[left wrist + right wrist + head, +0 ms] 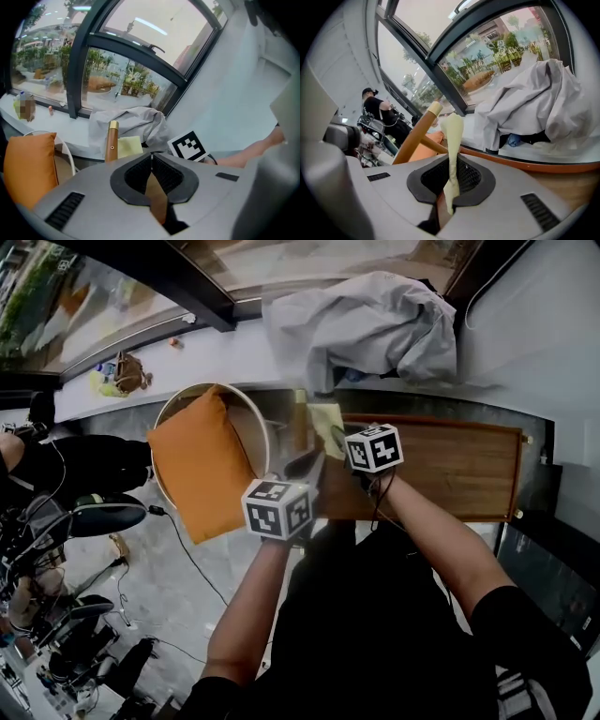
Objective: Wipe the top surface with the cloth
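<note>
The wooden table top [450,465] stretches to the right in the head view. A pale yellow cloth [325,418] hangs at its left end. My right gripper [339,441] is shut on that cloth. In the right gripper view the cloth [453,133] stands up as a thin strip from between the closed jaws of the right gripper [452,161]. My left gripper [306,466] is just left of it over the table's left end, shut with nothing in it. In the left gripper view the left gripper [151,158] points toward the cloth [129,146] and the right gripper's marker cube [188,145].
An orange cushion [199,465] lies in a round white-rimmed chair [246,399] left of the table. A crumpled grey sheet [366,324] is heaped on the white window sill behind. A wooden post with a brass cap [111,140] rises by the cloth. A person [377,110] sits far left.
</note>
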